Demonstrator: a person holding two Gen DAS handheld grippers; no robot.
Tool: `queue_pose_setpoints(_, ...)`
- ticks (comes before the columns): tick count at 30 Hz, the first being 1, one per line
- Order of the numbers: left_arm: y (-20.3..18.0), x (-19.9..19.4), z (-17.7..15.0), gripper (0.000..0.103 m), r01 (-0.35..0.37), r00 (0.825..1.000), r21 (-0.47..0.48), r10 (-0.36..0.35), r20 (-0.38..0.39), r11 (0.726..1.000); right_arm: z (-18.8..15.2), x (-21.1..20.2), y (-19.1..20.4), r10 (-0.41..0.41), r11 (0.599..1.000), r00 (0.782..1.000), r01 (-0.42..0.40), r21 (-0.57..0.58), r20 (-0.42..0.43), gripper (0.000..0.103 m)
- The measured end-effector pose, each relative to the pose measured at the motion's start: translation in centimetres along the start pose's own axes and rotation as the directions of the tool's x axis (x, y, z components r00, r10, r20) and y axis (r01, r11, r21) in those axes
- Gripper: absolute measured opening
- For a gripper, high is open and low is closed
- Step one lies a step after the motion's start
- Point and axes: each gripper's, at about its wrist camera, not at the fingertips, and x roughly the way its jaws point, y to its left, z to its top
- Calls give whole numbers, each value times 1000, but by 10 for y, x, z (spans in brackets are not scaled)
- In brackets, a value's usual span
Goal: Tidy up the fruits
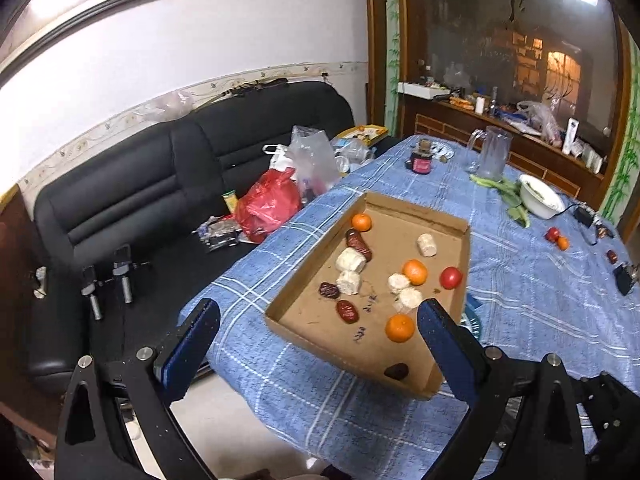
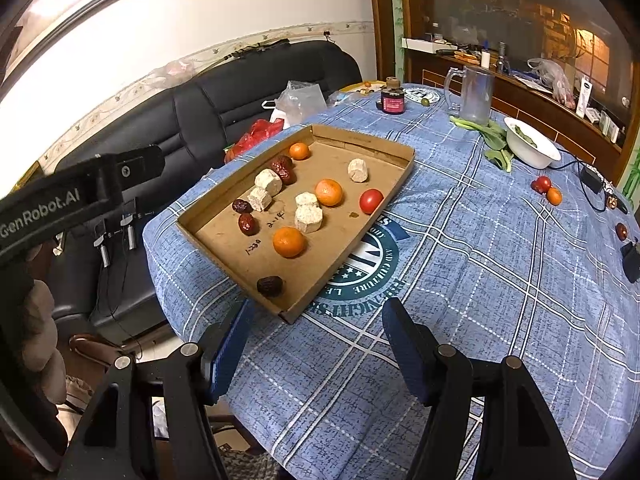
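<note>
Both empty — left hand-held gripper (image 1: 318,322) wide over tray (image 1: 280,312) corner, right hand-held gripper (image 2: 316,316) narrower above bare tablecloth (image 2: 500,300).

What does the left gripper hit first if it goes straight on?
Likely the cardboard tray. The open, empty left gripper frames its near end, about where a mandarin and red date lie. Depth is unclear, so which comes first I can't tell.

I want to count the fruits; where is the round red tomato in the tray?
In the right wrist view, the round red tomato lies inside the shallow cardboard tray, close to its right wall, beside an orange mandarin.
</note>
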Motion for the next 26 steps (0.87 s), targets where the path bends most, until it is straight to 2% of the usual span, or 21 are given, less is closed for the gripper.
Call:
queue_pose_setpoints(10,4,17,-8,99,33,996,-4,-33,-80,999,0,11,8,10,1000,999,-10,-14,-31,72)
queue_pose_setpoints(18,8,40,-19,99,12,987,13,-9,-161,1000,0,26,11,5,1000,998,-5,0,-65,72)
queue_pose_setpoints(26,1,57,-15,99,36,981,49,-26,-194,998,7,38,6,-18,999,997,20,25,-81,76)
